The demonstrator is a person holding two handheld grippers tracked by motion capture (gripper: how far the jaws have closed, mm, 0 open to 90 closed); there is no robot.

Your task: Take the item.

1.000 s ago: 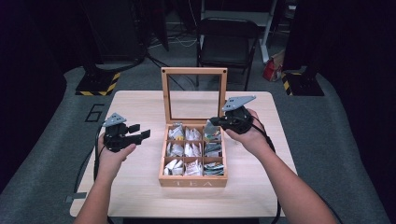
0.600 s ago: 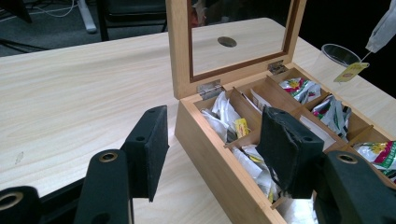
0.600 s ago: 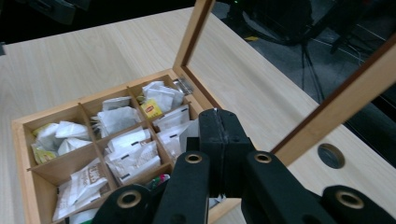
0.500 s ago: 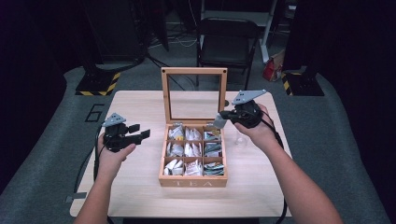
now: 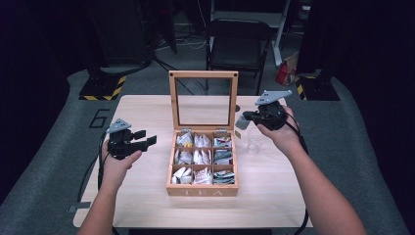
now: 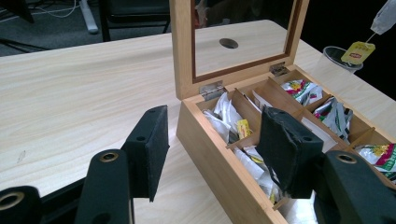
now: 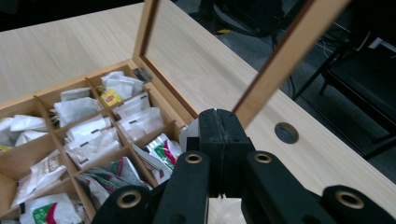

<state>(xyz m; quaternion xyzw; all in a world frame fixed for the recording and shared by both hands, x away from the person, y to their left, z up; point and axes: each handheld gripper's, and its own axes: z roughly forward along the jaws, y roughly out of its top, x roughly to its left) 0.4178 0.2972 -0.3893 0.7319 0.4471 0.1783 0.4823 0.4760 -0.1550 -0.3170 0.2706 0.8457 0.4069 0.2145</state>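
Observation:
A wooden tea box [image 5: 201, 188] stands open mid-table, its glass lid [image 5: 203, 100] upright, its compartments full of tea bags [image 5: 195, 157]. To its left, my left gripper [image 5: 145, 137] hovers open and empty; in the left gripper view its pads [image 6: 148, 149] straddle the box's near corner [image 6: 205, 140]. My right gripper [image 5: 246, 117] is shut on a white tea bag [image 5: 241, 122], lifted just right of the lid. The bag's yellow tag [image 6: 357, 52] dangles over a clear plastic cup [image 5: 254, 142]. The right gripper view has the jaws [image 7: 218, 126] pressed together above the box [image 7: 28, 154].
The light wood table [image 5: 147, 112] has a round hole [image 5: 237, 107] behind the lid. A black chair [image 5: 238, 44] stands beyond the far edge. Stand bases with yellow-black stripes [image 5: 103, 90] sit on the grey floor.
My right gripper has risen out of the box's right column and moved right with a tea bag, now above the cup. The left gripper has stayed put.

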